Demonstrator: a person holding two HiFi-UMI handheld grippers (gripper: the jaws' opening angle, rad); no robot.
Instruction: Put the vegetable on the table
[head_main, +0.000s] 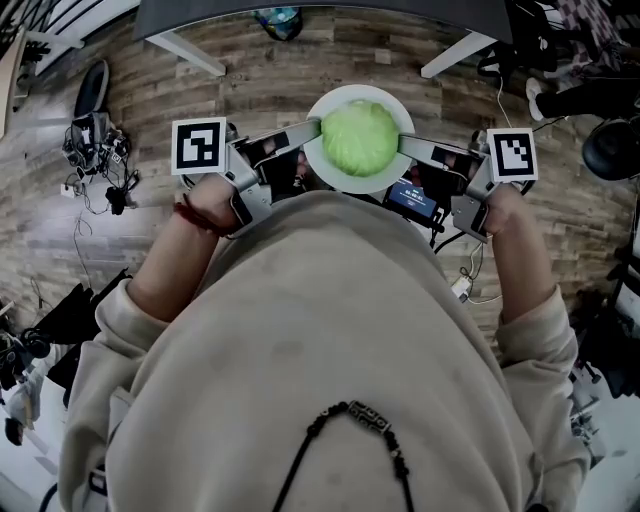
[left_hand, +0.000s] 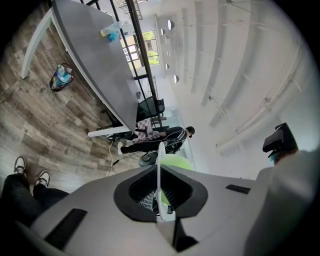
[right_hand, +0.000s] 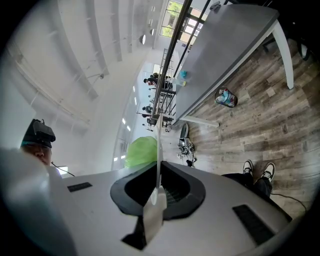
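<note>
Plank floor (head_main: 300, 60), cabbage (head_main: 358, 138), plate (head_main: 345, 183) pinched by claws (head_main: 312, 136) (head_main: 405, 148)

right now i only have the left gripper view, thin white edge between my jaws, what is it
observer: the rim of a white plate, round from above; the left gripper is shut on its left side.
operator: who has the other side
observer: the right gripper is shut on the opposite rim.
operator: is the green thing on it
observer: yes, a whole cabbage sits in the plate's middle, with wooden floor showing around the plate and the grey table ahead.
</note>
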